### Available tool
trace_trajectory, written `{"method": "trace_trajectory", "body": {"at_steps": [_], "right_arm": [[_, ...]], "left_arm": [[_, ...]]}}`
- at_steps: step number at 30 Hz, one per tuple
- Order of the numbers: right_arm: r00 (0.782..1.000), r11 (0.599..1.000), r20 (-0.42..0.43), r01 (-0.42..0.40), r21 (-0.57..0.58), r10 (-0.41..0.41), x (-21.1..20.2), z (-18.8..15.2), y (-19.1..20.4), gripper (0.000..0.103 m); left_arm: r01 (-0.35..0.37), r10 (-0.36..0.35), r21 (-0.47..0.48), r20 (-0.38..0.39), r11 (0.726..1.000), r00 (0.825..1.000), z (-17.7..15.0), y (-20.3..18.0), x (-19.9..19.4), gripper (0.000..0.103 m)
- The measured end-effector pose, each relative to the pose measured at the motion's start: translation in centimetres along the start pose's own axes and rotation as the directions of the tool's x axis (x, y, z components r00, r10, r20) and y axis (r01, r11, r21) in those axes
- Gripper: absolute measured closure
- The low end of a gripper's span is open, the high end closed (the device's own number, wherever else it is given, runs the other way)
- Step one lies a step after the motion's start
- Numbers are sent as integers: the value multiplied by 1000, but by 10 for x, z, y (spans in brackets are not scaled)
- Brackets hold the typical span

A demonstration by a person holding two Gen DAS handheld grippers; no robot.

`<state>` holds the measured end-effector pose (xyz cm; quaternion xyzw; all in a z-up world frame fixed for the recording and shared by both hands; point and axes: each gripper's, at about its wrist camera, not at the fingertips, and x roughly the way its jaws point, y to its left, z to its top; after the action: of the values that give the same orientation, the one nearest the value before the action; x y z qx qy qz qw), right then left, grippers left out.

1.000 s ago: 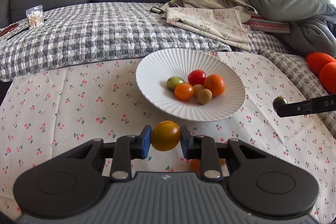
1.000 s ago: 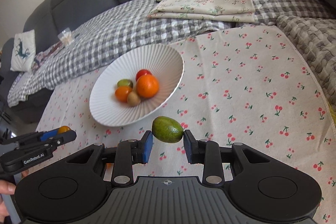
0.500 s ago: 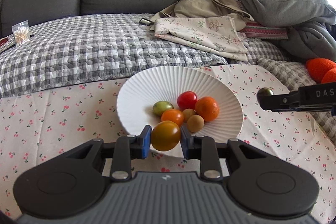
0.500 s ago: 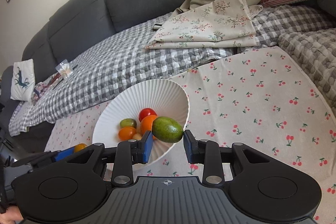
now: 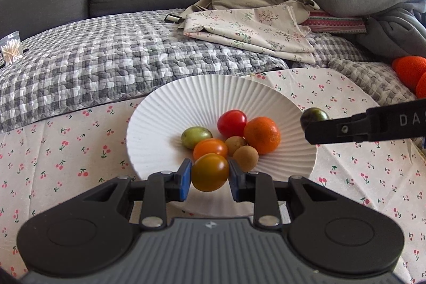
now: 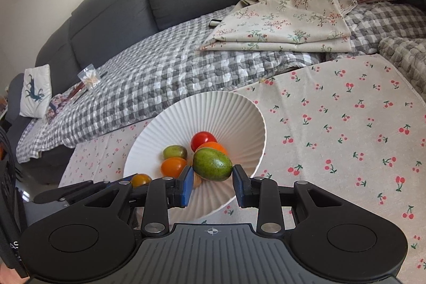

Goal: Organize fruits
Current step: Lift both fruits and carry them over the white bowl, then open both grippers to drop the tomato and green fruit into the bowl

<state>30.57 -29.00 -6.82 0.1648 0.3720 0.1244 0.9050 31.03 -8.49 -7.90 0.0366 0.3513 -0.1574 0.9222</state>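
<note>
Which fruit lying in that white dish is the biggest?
The orange mandarin, at the right of the pile in the ribbed plate; it is clearly bulkier than the red tomato beside it.

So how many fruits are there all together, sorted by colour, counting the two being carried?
Red: 1
Orange: 2, the big one and a small one
Green: 2, one in the white bowl at, one in the right jaws
Brown: 2
Yellow-brown: 1, in the left jaws
Total: 8

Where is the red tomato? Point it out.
The red tomato lies in the white bowl, toward its far side, between the green fruit and the orange.
</note>
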Motion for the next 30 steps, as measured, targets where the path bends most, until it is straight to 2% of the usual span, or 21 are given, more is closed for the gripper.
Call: {"method": "trace_trajectory", "body": {"at_steps": [5,11,18,30], "right_arm": [[1000,1000,-13,-3,-19,3,6,-2,3,72],[1000,1000,-31,-2,-30,1,12,-5,6,72],[999,999,-45,-8,-36,7,19,-9,10,72],[1000,1000,-20,-13,21,13,10,-5,6,66]], "left_arm": [[-3,3,15,-5,1000,1000,-3,1,3,73],[5,-5,-18,11,1000,1000,-1,15,-7,61],[-12,13,-133,6,991,1000,0,45,-15,61],[-18,18,-170,-2,985,1000,-4,46,-37,61]]}}
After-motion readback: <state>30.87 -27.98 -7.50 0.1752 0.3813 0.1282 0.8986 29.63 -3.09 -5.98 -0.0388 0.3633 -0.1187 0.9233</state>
